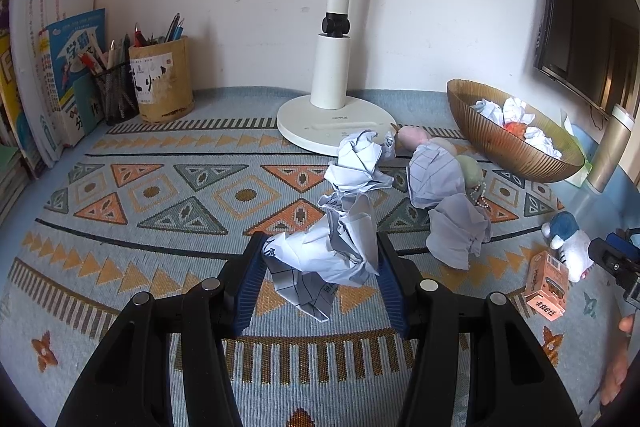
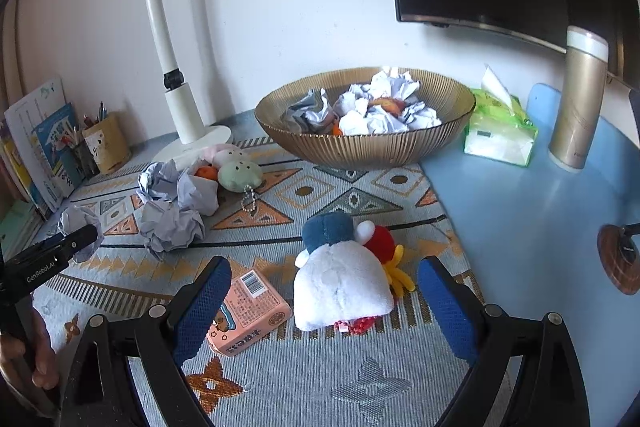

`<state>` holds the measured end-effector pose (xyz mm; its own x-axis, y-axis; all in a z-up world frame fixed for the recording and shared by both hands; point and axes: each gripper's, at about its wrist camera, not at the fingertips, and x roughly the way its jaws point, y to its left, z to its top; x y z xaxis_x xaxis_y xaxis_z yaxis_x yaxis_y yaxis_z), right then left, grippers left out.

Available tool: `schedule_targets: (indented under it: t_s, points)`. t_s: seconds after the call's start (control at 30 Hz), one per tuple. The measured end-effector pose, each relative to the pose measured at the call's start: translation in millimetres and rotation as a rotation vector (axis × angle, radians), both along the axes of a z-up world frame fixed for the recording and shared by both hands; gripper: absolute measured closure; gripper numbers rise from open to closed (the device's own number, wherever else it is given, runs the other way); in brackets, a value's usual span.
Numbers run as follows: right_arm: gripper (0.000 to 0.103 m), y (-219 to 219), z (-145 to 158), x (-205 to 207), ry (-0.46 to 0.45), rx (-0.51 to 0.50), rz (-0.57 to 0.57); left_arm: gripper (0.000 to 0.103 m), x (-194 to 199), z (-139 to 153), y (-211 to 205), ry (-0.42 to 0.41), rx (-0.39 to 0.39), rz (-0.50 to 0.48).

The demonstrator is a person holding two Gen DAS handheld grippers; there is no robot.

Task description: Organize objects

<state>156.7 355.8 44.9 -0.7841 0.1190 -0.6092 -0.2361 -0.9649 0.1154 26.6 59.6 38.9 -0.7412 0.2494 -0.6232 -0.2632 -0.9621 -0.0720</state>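
from your left wrist, your left gripper (image 1: pixel 320 263) is clamped on a crumpled paper ball (image 1: pixel 320 259) lifted over the patterned mat (image 1: pixel 160 195). more crumpled paper (image 1: pixel 456 227) and small plush keychains (image 1: pixel 468 169) lie between you and the gold ribbed bowl (image 1: pixel 516 155), beside the lamp base (image 1: pixel 336 127).

from your right wrist, your right gripper (image 2: pixel 324 301) stands wide open around a white and blue plush toy (image 2: pixel 340 287), pads not touching it. a pink carton (image 2: pixel 248 311) lies just beside the left pad. the bowl (image 2: pixel 360 147), already holding paper, sits beyond, with a tissue pack (image 2: pixel 500 135) to its right.
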Motion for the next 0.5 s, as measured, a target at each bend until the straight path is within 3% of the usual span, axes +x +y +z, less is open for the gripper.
schedule_targets:
  t_s: [0.33,0.5]
  points:
    - [0.009,7.9,0.4,2.3,0.009,-0.047,-0.027,0.053,-3.1,-1.4,-1.4,-0.009,0.017,-0.002]
    - [0.009,-0.5,1.3,1.4,-0.005,0.035,-0.080,0.053,-4.9,-1.9,-5.4,-0.015,0.035,0.013]
